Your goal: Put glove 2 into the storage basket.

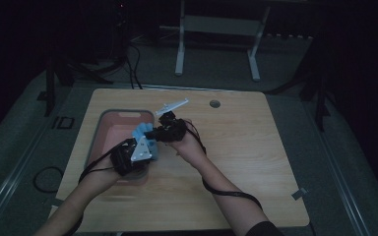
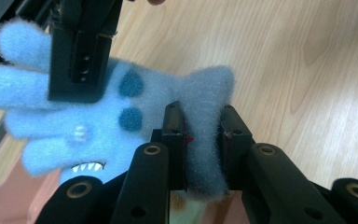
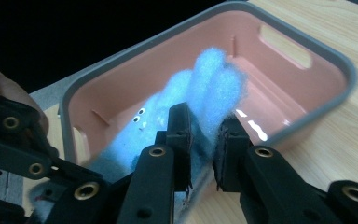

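Note:
A fuzzy light-blue glove (image 1: pixel 142 132) with dark blue spots and a small toothed face hangs stretched between both grippers, above the right rim of a pink bin (image 1: pixel 128 113). My left gripper (image 2: pixel 203 114) is shut on the glove's greyer cuff (image 2: pixel 205 88), and in the high view the left gripper (image 1: pixel 147 147) sits at the bin's near right corner. My right gripper (image 3: pixel 205 119) is shut on the glove's fingers (image 3: pixel 216 74), with the bin (image 3: pixel 307 60) behind them. In the high view the right gripper (image 1: pixel 153 132) reaches in from the right. The left gripper view shows the right gripper (image 2: pixel 81 51) clamped over the glove's fingers.
The bin has a grey rim and stands on the left half of a wooden table (image 1: pixel 236 147). A round cable hole (image 1: pixel 214 103) lies near the table's far edge. White desk legs (image 1: pixel 179 49) stand on the floor beyond. A black cable loop (image 1: pixel 47 179) lies on the floor at the left.

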